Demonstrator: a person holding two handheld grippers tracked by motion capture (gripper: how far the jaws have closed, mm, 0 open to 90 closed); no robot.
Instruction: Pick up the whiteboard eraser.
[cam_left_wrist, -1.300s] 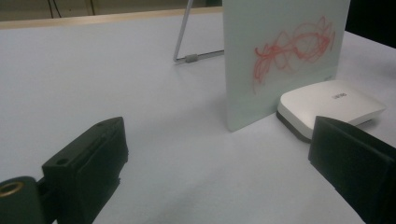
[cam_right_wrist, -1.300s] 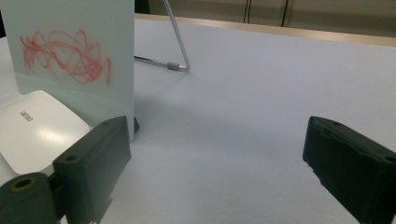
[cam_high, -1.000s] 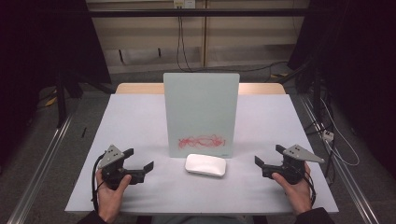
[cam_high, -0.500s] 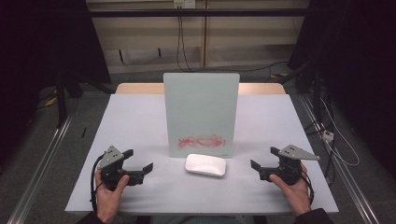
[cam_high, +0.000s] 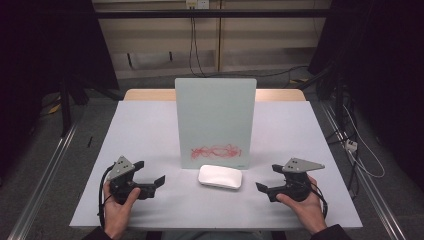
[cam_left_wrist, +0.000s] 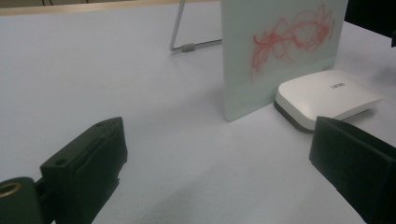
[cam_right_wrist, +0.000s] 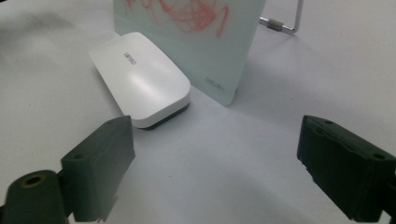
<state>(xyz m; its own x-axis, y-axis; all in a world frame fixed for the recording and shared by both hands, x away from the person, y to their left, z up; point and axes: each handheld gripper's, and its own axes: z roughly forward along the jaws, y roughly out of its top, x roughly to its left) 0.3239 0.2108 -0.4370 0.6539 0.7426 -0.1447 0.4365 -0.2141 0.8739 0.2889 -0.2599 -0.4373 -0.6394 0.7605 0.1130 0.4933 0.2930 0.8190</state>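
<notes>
A white eraser (cam_high: 220, 176) lies flat on the pale bench (cam_high: 150, 125), just in front of the lower edge of an upright glass writing board (cam_high: 215, 122) — between the two tools and apart from both. The eraser's top bears a small grey printed word, too small to read for certain in either gripper view; its underside shows a dark pad. The board carries a red scribble (cam_high: 216, 151) near its bottom edge, and a faint grey mark in its lower corner reads, apparently, "deli" (cam_right_wrist: 215, 83). A bent wire stand (cam_left_wrist: 189, 46) props the board from behind. The left hand-held gripper (cam_high: 150, 175), held by the left hand (cam_high: 117, 207), rests on the bench with its jaws wide apart and nothing between them. The right hand-held gripper (cam_high: 267, 179), held by the right hand (cam_high: 302, 205), points toward the eraser — its jaws have just been closing somewhat, yet stand well apart with only bare bench between them.
</notes>
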